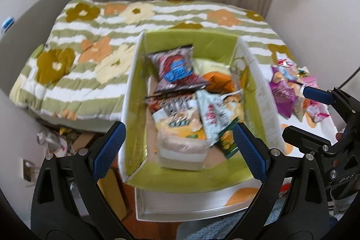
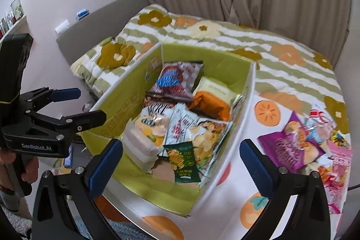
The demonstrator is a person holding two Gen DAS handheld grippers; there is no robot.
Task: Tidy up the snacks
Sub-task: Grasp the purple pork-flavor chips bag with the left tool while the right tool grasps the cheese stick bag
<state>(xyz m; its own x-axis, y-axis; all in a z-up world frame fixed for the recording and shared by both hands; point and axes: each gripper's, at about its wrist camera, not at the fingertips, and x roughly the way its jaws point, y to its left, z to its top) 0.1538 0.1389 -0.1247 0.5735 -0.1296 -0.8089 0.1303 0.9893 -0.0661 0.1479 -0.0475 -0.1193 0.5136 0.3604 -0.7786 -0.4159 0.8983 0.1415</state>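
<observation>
Both tongs spread wide, empty, above green box [image 1: 139, 91] on bed [image 1: 74, 55].
Left tongs [image 1: 180, 145], right tongs [image 2: 180, 163] released; snack bags [image 2: 180, 118] inside box, more snack packets [image 2: 299, 141] just beside it.

A green box [image 1: 202, 42] with white outsides sits open on a bed with a flowery green-and-white blanket [image 1: 74, 53], and it is full of snack bags, like a dark bag with a blue patch [image 1: 177, 71] at the back, an orange bag [image 1: 219, 80] beside it and a small green packet [image 1: 228, 138] at the front. The left gripper [image 1: 180, 145] hangs above the near end of the box with its blue fingers [image 1: 110, 147] wide apart and nothing between them. To the right of the box lie more snacks, with a purple bag [image 1: 284, 96] among them, and the right gripper [image 1: 312, 111] shows at that edge with its blue finger over that pile.
</observation>
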